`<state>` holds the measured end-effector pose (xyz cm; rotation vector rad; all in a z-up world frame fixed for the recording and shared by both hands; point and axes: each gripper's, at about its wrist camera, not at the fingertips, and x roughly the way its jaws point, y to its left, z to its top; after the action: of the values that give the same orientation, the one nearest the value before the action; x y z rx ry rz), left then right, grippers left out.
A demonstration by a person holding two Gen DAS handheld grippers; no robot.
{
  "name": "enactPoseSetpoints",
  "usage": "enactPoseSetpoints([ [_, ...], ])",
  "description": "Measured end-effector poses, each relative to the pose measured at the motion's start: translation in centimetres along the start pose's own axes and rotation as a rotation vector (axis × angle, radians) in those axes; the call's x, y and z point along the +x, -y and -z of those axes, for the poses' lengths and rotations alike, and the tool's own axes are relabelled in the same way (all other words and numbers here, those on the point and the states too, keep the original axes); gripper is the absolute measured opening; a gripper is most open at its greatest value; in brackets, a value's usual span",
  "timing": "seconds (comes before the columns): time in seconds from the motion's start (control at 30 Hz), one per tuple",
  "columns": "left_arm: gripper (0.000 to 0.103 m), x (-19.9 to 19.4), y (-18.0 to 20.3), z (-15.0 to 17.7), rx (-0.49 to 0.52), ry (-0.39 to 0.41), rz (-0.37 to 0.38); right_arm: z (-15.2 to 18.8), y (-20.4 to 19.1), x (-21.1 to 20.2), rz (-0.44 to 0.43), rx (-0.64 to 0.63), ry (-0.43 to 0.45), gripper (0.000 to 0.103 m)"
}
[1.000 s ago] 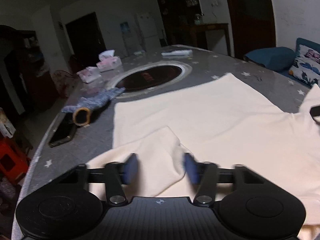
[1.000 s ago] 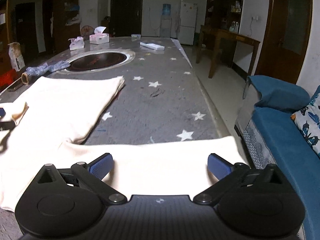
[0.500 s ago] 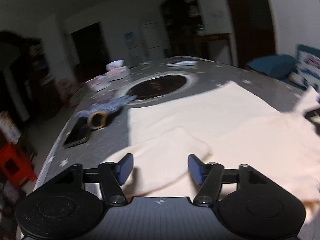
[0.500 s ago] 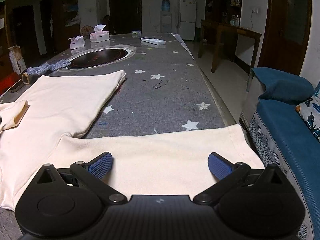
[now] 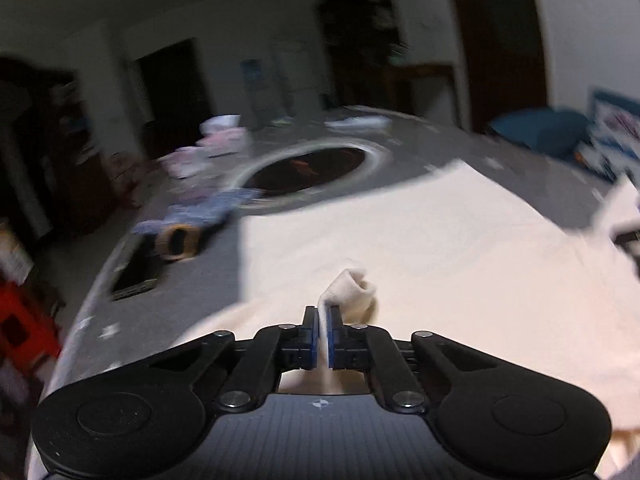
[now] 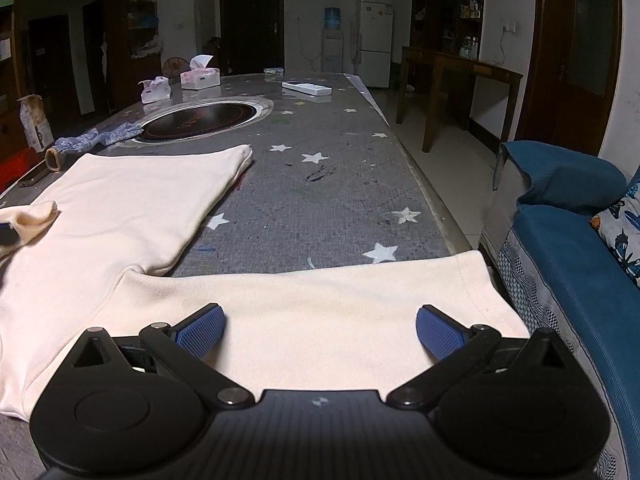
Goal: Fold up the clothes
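Note:
A cream long-sleeved top (image 6: 132, 204) lies spread on the grey star-patterned table (image 6: 320, 200); it also shows in the left wrist view (image 5: 420, 240). My left gripper (image 5: 323, 332) is shut on the end of one sleeve (image 5: 350, 290), whose cuff bunches up past the fingertips. That pinched sleeve shows at the left edge of the right wrist view (image 6: 30, 218). My right gripper (image 6: 320, 330) is open and empty, its blue pads wide apart just over the other sleeve (image 6: 320, 312), which lies flat across the table's near edge.
A round dark cooktop (image 6: 200, 120) is set in the table's middle. A blue cloth (image 6: 96, 138), a cardboard roll (image 6: 54, 158) and a phone (image 5: 134, 276) lie at the left. Tissue boxes (image 6: 200, 78) and a remote (image 6: 306, 88) are at the far end. A blue sofa (image 6: 580, 248) stands right.
My left gripper has closed from open onto the sleeve end and the cloth now bunches between its fingers. My right gripper has stayed open, edging slightly forward over the other sleeve.

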<state>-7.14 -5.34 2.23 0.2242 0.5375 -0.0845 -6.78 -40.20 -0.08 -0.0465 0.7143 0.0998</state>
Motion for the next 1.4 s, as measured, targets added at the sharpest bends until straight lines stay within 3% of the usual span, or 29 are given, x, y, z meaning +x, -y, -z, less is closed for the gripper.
enactPoseSetpoints([
  [0.17, 0.003, -1.8, -6.7, -0.5, -0.198, 0.041, -0.169, -0.1, 0.0, 0.0, -0.001, -0.002, -0.003, 0.103],
  [0.33, 0.004, -4.1, -12.5, 0.6, -0.307, 0.052, -0.337, -0.1, -0.1, 0.0, 0.0, -0.002, -0.001, 0.103],
  [0.6, 0.004, -5.4, -16.5, 5.0, -0.372, -0.074, -0.521, 0.0, -0.1, 0.1, 0.001, -0.004, -0.001, 0.103],
  [0.67, 0.006, -5.4, -16.3, 5.7, -0.377, -0.11, -0.519, 0.0, -0.1, 0.1, 0.001, -0.004, -0.002, 0.103],
  [0.77, 0.006, -5.7, -15.0, 5.4, -0.368, -0.096, -0.41, -0.1, -0.1, 0.0, 0.002, -0.005, -0.006, 0.103],
  [0.87, 0.01, -5.3, -12.9, 4.6, -0.295, -0.088, -0.314, -0.2, -0.2, 0.0, 0.005, -0.006, -0.011, 0.103],
  [0.97, 0.017, -3.5, -12.2, 4.6, -0.268, -0.137, -0.331, -0.2, -0.2, 0.0, 0.006, -0.006, -0.013, 0.103],
  [1.03, 0.028, -2.8, -12.1, 4.7, -0.28, -0.158, -0.336, -0.3, -0.2, 0.1, 0.005, -0.007, -0.015, 0.103],
  [1.1, 0.029, -2.3, -12.1, 5.1, -0.269, -0.175, -0.331, -0.3, -0.2, 0.1, 0.004, -0.008, -0.016, 0.103],
  [1.17, 0.029, -2.2, -12.5, 5.5, -0.26, -0.174, -0.338, -0.3, -0.1, 0.1, 0.002, -0.009, -0.016, 0.103],
  [1.3, 0.016, -1.8, -13.7, 6.1, -0.194, -0.233, -0.474, -0.3, -0.1, 0.1, 0.0, -0.012, -0.019, 0.103],
  [1.4, 0.016, -1.7, -14.5, 6.8, -0.137, -0.261, -0.545, -0.3, -0.1, 0.1, -0.002, -0.011, -0.016, 0.103],
])
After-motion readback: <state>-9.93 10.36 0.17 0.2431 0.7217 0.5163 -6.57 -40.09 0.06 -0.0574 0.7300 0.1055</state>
